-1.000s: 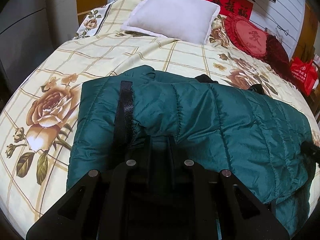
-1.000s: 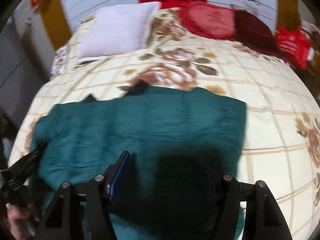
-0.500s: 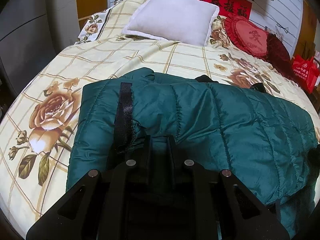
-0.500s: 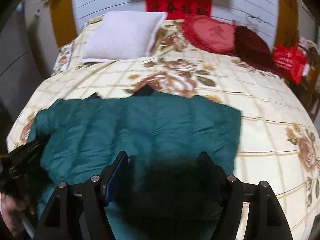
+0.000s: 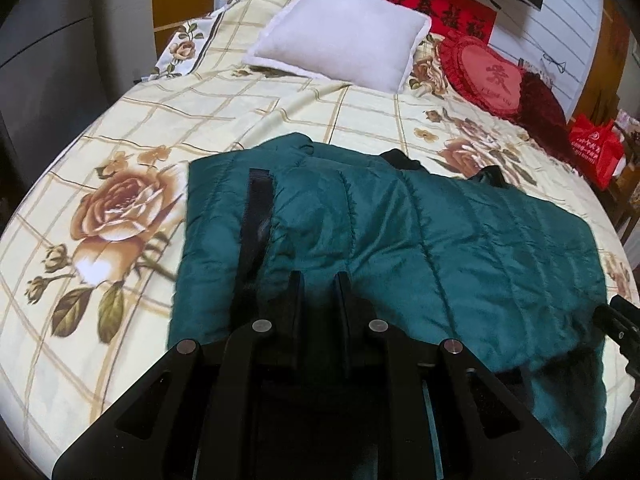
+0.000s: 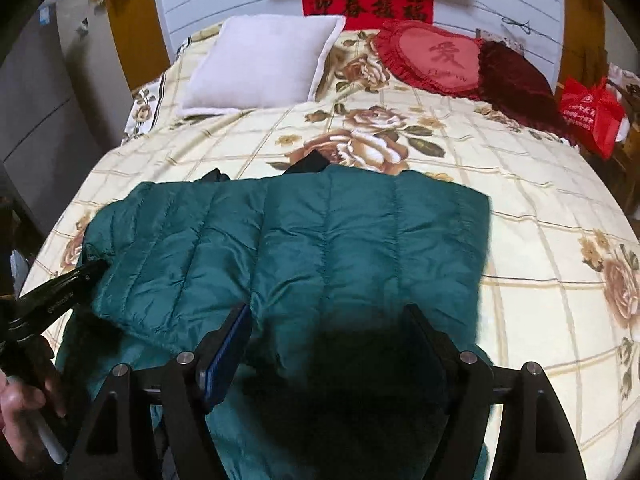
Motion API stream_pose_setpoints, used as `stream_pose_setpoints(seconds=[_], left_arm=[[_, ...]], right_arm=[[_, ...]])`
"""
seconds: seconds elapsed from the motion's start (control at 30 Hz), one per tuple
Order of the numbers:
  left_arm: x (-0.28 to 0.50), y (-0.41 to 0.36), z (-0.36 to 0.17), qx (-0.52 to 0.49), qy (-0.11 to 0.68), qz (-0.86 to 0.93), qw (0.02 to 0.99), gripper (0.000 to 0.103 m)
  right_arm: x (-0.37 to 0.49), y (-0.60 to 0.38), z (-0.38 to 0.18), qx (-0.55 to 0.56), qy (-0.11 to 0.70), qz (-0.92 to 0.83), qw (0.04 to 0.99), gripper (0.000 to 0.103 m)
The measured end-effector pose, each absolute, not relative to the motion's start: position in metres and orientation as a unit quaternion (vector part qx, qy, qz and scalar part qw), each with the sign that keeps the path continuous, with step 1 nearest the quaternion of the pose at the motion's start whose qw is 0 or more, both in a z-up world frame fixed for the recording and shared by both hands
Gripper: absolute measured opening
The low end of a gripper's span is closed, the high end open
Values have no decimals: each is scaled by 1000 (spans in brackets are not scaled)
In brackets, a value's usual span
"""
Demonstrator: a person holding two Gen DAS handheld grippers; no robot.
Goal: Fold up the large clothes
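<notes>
A dark green quilted jacket [image 5: 440, 248] lies folded across the flowered bed [image 5: 120, 128], its black strap [image 5: 256, 220] near its left end. My left gripper [image 5: 320, 276] sits low over the jacket's near edge, jaws close together, and the fabric puckers toward its tips. From the right wrist view it [image 6: 92, 270] meets the jacket's [image 6: 320, 248] left edge, held by a hand [image 6: 20, 404]. My right gripper [image 6: 328, 312] hovers over the near right part; its jaws are opening, with fabric below them but nothing pressed. It [image 5: 624, 320] shows at the right edge of the left wrist view.
A white pillow [image 5: 340, 36], a red heart cushion [image 5: 484, 76] and a dark red cushion [image 5: 540, 100] lie at the head of the bed. A red bag [image 5: 596, 148] stands off the bed's right side. A grey cabinet [image 5: 40, 60] stands to the left.
The right gripper's jaws have spread wider. Both views have drawn back and up a little from the jacket. The left jaws stay as close together as before.
</notes>
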State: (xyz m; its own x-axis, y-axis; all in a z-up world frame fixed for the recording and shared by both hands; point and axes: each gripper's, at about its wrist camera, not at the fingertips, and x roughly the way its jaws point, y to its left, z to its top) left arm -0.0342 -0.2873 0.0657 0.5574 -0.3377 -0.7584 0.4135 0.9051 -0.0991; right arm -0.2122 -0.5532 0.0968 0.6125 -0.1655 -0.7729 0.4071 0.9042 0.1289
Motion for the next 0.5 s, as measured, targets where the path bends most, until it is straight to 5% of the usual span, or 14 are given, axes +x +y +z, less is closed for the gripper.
stream_pose_setpoints(seconds=[0.5], left_arm=[[-84,-247,75,33,438,-212,873,14]], right_arm=[[-285,-551,97,187,418,-152,876,74]])
